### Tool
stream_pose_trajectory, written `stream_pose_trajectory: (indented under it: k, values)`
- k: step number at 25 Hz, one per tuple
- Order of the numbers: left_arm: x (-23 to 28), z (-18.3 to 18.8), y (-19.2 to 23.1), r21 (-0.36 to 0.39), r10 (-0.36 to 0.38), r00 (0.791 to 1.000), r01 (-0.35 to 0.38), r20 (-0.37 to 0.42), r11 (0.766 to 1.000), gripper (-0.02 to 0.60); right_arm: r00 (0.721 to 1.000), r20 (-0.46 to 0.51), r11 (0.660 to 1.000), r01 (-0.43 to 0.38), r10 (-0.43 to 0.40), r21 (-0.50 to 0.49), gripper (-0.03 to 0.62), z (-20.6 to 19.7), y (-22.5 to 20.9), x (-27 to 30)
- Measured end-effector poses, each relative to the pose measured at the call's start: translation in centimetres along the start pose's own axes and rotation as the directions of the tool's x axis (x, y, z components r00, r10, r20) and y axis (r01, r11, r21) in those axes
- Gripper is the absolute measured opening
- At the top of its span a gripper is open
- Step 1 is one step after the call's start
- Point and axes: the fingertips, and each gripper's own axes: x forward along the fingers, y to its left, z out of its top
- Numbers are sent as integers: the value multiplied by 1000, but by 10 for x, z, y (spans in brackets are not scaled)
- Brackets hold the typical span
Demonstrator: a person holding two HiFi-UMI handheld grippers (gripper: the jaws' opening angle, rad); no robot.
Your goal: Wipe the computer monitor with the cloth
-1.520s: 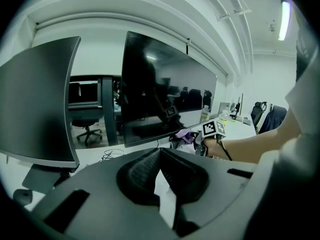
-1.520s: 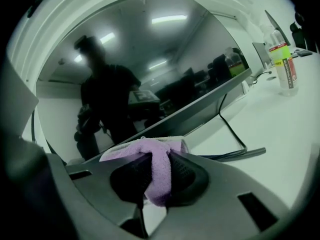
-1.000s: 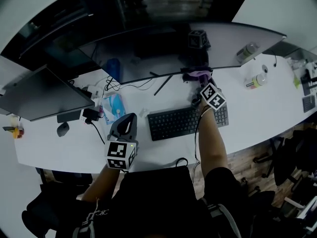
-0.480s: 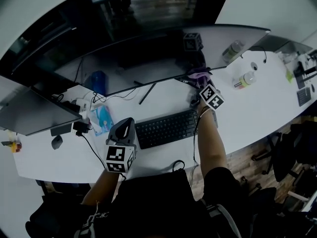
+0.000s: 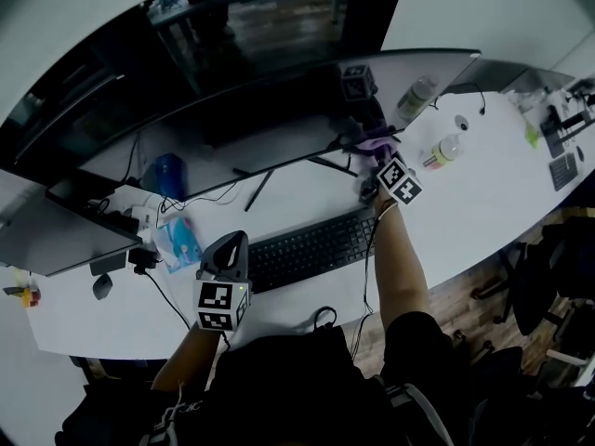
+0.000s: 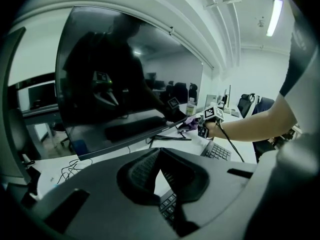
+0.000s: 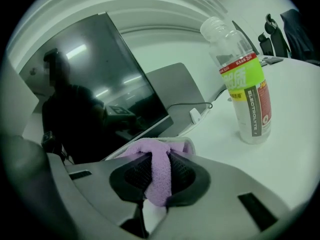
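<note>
The wide curved monitor (image 5: 279, 91) stands dark at the back of the white desk (image 5: 483, 193). My right gripper (image 5: 372, 149) is shut on a purple cloth (image 5: 376, 141), which it presses against the screen's lower right edge. In the right gripper view the cloth (image 7: 159, 171) is pinched between the jaws, with the monitor (image 7: 95, 84) just beyond. My left gripper (image 5: 237, 240) hovers over the desk left of the keyboard, jaws shut and holding nothing. In the left gripper view (image 6: 159, 153) the monitor (image 6: 125, 79) and the distant cloth (image 6: 190, 121) show.
A black keyboard (image 5: 311, 249) lies in front of me. Two bottles (image 5: 414, 96) (image 5: 442, 149) stand right of the monitor, one close to the cloth (image 7: 245, 84). A second screen (image 5: 46, 235), a mouse (image 5: 102, 286), a blue packet (image 5: 177, 240) and cables sit at the left.
My right gripper has slid the cloth rightward along the monitor's lower edge. The head view has swung, and the left gripper stays shut by the keyboard.
</note>
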Motion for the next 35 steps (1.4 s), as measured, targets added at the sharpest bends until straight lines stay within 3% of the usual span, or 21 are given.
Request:
stream_pose_trajectory:
  k: [14, 20, 35]
  values:
    - [11, 0, -2, 48, -9, 999, 11, -32, 999, 14, 996, 24, 994, 89, -88, -59, 81, 37, -44, 11]
    - [14, 1, -4, 19, -10, 1000, 10, 12, 1000, 14, 988, 77, 985, 142, -134, -100, 81, 59, -51, 7]
    - [2, 4, -3, 29, -18, 1000, 18, 9, 999, 14, 989, 142, 983, 58, -33, -172, 81, 115, -17, -10]
